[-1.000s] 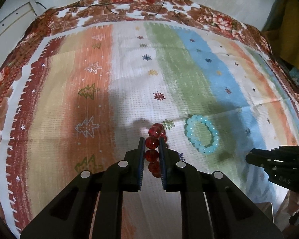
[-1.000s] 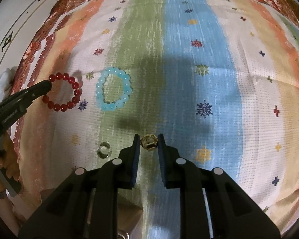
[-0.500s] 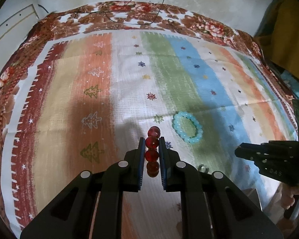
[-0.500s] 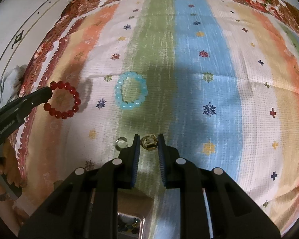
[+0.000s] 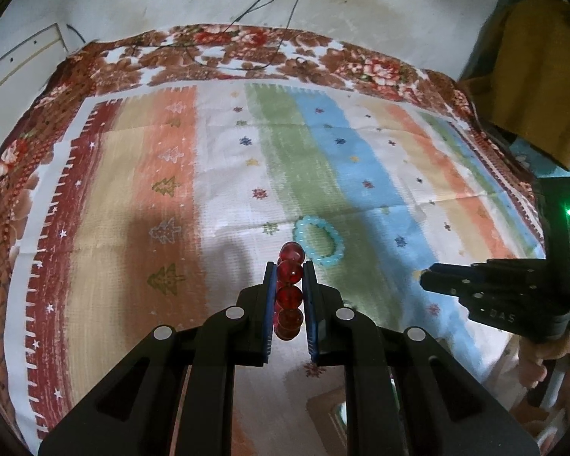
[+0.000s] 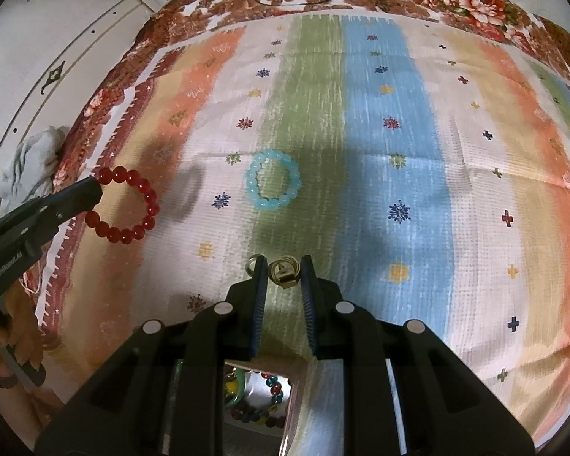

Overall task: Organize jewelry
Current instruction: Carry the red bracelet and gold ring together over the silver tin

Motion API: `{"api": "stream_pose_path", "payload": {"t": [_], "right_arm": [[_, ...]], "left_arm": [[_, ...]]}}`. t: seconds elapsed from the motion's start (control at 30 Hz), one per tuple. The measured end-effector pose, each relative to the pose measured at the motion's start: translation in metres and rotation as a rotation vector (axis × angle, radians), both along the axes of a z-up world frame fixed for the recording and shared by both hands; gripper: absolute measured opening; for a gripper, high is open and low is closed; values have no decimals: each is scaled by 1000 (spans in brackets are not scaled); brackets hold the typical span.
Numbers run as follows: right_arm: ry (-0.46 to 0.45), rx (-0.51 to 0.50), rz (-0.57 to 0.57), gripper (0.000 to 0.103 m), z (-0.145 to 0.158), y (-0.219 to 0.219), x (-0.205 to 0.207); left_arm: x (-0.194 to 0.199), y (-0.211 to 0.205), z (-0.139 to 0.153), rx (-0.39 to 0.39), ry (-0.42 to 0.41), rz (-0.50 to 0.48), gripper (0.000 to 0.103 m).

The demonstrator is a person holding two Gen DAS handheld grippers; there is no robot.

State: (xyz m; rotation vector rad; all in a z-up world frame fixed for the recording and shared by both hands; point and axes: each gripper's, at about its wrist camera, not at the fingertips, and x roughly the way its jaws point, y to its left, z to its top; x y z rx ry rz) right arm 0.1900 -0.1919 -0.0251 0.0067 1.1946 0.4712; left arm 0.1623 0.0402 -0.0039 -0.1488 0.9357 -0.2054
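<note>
My left gripper [image 5: 289, 266] is shut on a red bead bracelet [image 5: 290, 296], which hangs edge-on between the blue pads above the striped cloth [image 5: 216, 190]. In the right wrist view the same red bracelet [image 6: 150, 201] dangles as a full loop from the left gripper's tip [image 6: 76, 197]. My right gripper [image 6: 283, 264] is shut on a small gold ring [image 6: 283, 271]. A light-blue bead bracelet [image 6: 273, 203] lies flat on the green stripe, also visible as the light-blue bracelet [image 5: 336, 245] just beyond the left fingertips. A small clear ring [image 6: 250, 264] lies on the cloth beside the right gripper's left finger.
An open box [image 6: 258, 391] holding several coloured beads sits under the right gripper at the near edge. The right gripper [image 5: 494, 296] and a hand [image 5: 543, 361] fill the left view's right side. Cables [image 5: 269, 57] cross the cloth's far border; a yellow fabric [image 5: 532, 95] hangs far right.
Both grippers have risen and pulled back toward the near edge, carrying the red bracelet and the gold ring. The cloth looks farther away, and the open box has come into view.
</note>
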Motion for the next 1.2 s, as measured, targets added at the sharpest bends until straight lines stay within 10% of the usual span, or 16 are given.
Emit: {"api": "stream_pose_path", "payload": {"t": [1.2], "right_arm": [[-108,59,85,19,35,-4,-74]], "left_arm": [[-77,-37,24,-7,-85,-142,13]]}}
